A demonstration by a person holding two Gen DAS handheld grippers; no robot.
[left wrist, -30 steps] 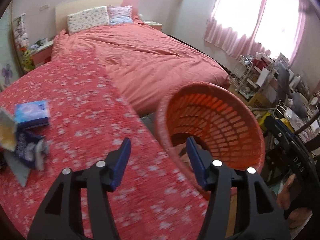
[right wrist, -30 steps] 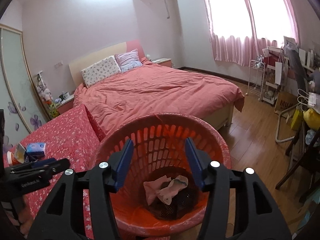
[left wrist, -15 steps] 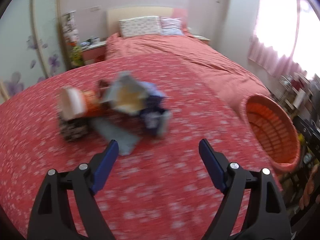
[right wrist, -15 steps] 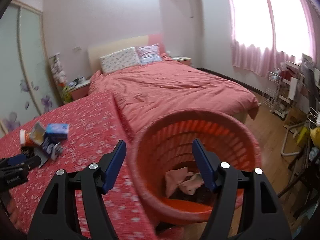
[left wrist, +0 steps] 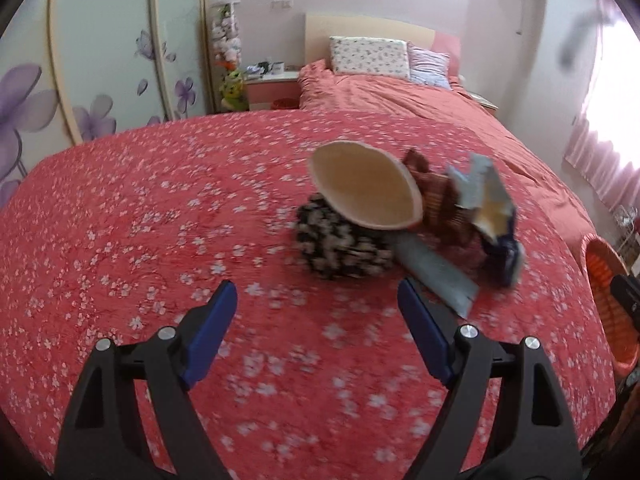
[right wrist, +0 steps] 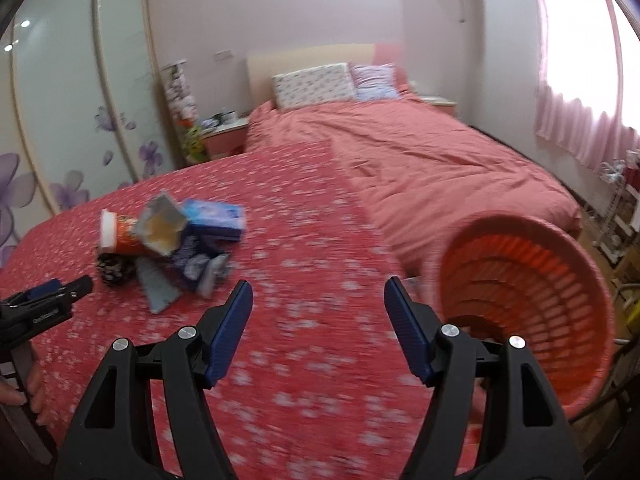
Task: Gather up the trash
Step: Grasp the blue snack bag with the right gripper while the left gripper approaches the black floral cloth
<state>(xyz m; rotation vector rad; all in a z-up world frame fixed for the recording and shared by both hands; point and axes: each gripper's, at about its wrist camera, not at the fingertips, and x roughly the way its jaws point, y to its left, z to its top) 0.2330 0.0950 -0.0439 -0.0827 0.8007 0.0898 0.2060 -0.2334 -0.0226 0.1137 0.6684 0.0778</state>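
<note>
A pile of trash lies on the red flowered cloth (left wrist: 160, 208): a paper cup (left wrist: 364, 184) on its side, a black-and-white crumpled piece (left wrist: 340, 244), a torn silver-lined wrapper (left wrist: 486, 200) and a grey strip (left wrist: 436, 272). My left gripper (left wrist: 316, 312) is open and empty, just short of the pile. In the right wrist view the pile (right wrist: 168, 240) includes a blue box (right wrist: 214, 216). My right gripper (right wrist: 318, 312) is open and empty, with the orange basket (right wrist: 532, 280) at its right. The left gripper (right wrist: 48, 304) shows there at the left edge.
A bed with a pink duvet (right wrist: 420, 160) and pillows (right wrist: 312, 84) lies beyond the cloth. A nightstand (left wrist: 272, 84) and wardrobe doors with purple flowers (left wrist: 92, 80) stand at the left. Pink curtains (right wrist: 580, 132) and a wire rack (right wrist: 616, 200) are at the right.
My left gripper swung left from the basket to the trash pile and closed in on it. My right gripper turned left, so the basket moved from centre to its right. Both opened wider.
</note>
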